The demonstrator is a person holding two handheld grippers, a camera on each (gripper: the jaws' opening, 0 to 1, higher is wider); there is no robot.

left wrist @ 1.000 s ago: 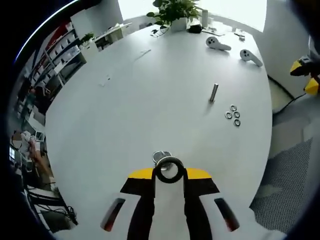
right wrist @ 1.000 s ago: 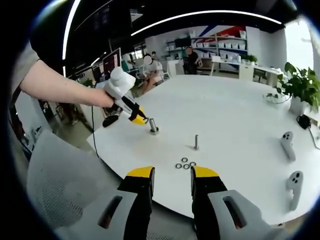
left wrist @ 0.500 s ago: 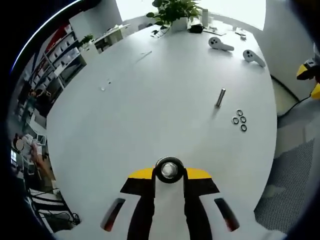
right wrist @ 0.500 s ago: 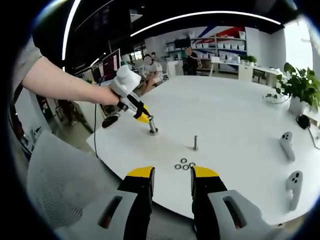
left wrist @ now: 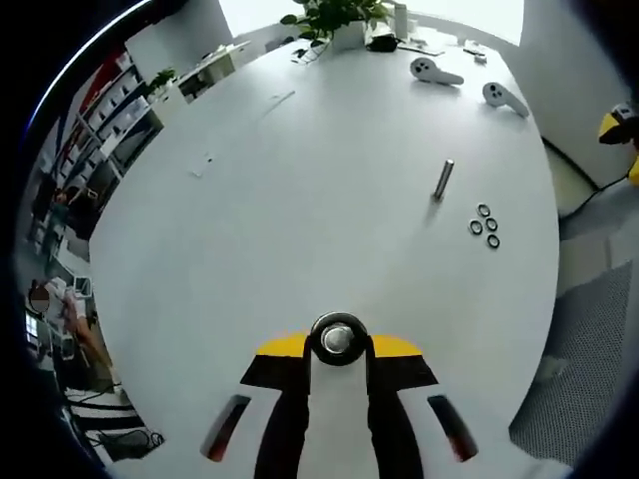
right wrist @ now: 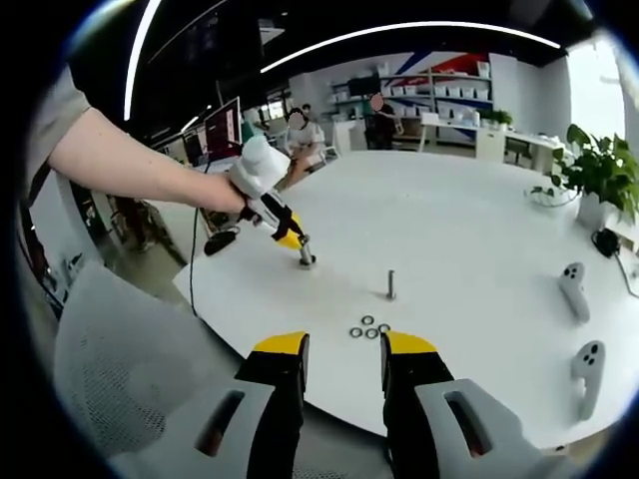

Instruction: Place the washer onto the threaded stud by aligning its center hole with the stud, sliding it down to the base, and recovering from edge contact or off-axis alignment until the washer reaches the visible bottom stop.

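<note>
Now one washer (left wrist: 337,339) is sitting between the yellow tips of the left hand-held gripper (left wrist: 338,346), which is clamping it, and the shiny top of a threaded stud (left wrist: 337,340) is showing through its centre hole. In the right gripper view that left hand-held gripper (right wrist: 291,237) is leaning over the stud (right wrist: 306,251) at the near left part of the white counter (right wrist: 469,239). A second stud (right wrist: 390,284) is standing upright and bare to its right, and three spare washers (right wrist: 367,327) are lying in a cluster just nearer. Two white controllers (right wrist: 582,327) are lying far right. The right hand-held gripper (right wrist: 344,347) is hanging open off the counter's edge, holding nothing. Compared with a second ago, the washer is now centred over the stud's top rather than offset above its base.
</note>
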